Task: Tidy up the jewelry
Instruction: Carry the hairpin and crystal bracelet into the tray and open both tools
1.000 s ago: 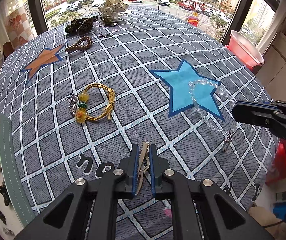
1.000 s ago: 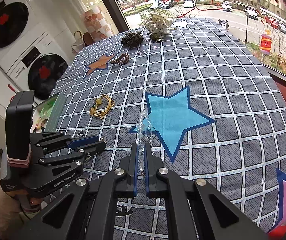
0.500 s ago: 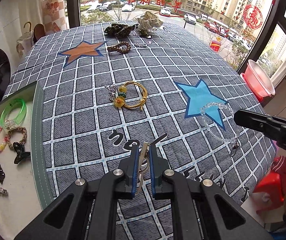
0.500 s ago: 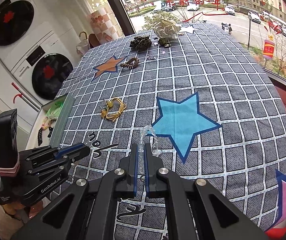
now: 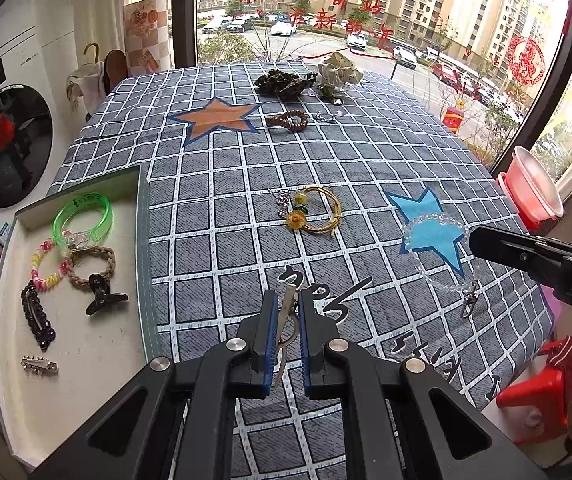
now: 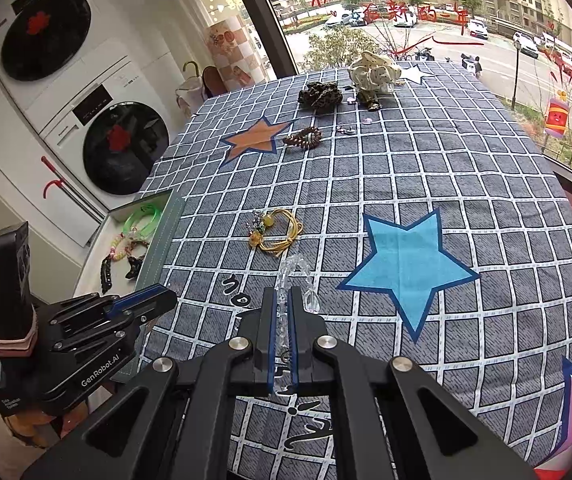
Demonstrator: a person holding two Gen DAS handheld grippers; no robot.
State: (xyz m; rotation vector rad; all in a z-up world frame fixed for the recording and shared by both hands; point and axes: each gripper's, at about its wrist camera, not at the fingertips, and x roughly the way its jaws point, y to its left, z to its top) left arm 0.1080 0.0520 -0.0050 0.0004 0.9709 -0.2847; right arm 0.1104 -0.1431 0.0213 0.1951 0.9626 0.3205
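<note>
While both grippers hang above the checked tablecloth (image 5: 366, 168), each has its jaws drawn in on a piece of jewelry. The left gripper (image 5: 286, 312) is at a narrow setting, with a slim metal hair clip (image 5: 286, 316) standing upright between its 2 blue pads. The right gripper (image 6: 282, 312) is fully drawn together on a clear bead bracelet (image 6: 296, 270); from the left wrist view the strand loops out of the right gripper's tip and hangs above the blue star (image 5: 434, 232), with a small metal clasp (image 5: 468, 308) dangling at its low end.

To the left of the left gripper, at the table edge, lies an open tray (image 5: 86, 360) with a grey-green rim. It holds a green bangle (image 5: 84, 216), a pink and yellow coil tie (image 5: 48, 264), a braided tan tie (image 5: 94, 266), a black claw clip (image 5: 102, 296), a long black beaded clip (image 5: 36, 318) and a small silver clip (image 5: 40, 364).

Ahead of both grippers, at mid-table, lies a gold wire bangle (image 5: 322, 216) with yellow flower charms. Farther ahead, near the orange star (image 5: 218, 118), lie a brown bead bracelet (image 5: 288, 120), a dark scrunchie (image 5: 284, 80) and a cream scrunchie (image 5: 340, 70), with several small pieces just beside them, too small to identify.

In the right wrist view, the left gripper sits low to the left, just beside the tray.
</note>
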